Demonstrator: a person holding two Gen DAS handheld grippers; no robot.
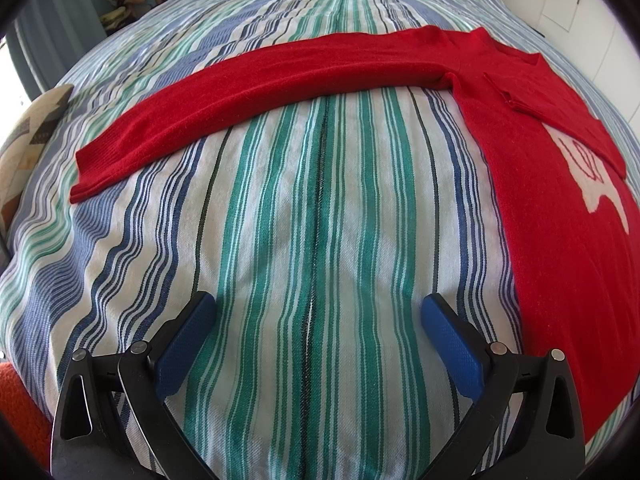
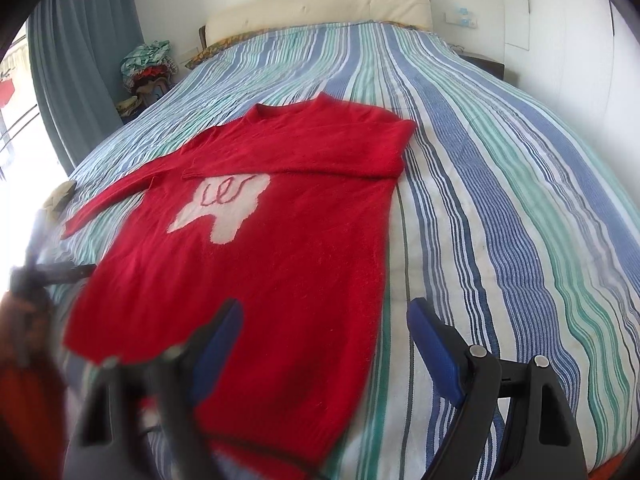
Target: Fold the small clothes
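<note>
A red sweater (image 2: 280,248) with a white patch on its chest lies flat on the striped bedspread (image 2: 500,184). Its right sleeve is folded across the chest; the other sleeve (image 1: 260,88) stretches out straight to the left. My left gripper (image 1: 318,312) stands open above bare bedspread, nearer than that sleeve and left of the sweater's body (image 1: 560,240). My right gripper (image 2: 326,316) hangs open over the sweater's lower right part, one blue finger (image 2: 220,336) above the red knit and the other beyond its side edge. Nothing sits between either pair of fingers.
A cream headboard (image 2: 320,4) closes the far end of the bed. A pile of clothes (image 2: 148,68) sits at the far left by a grey curtain (image 2: 80,60). A patterned cushion (image 1: 28,132) lies at the bed's left edge. The other gripper (image 2: 36,276) appears blurred at left.
</note>
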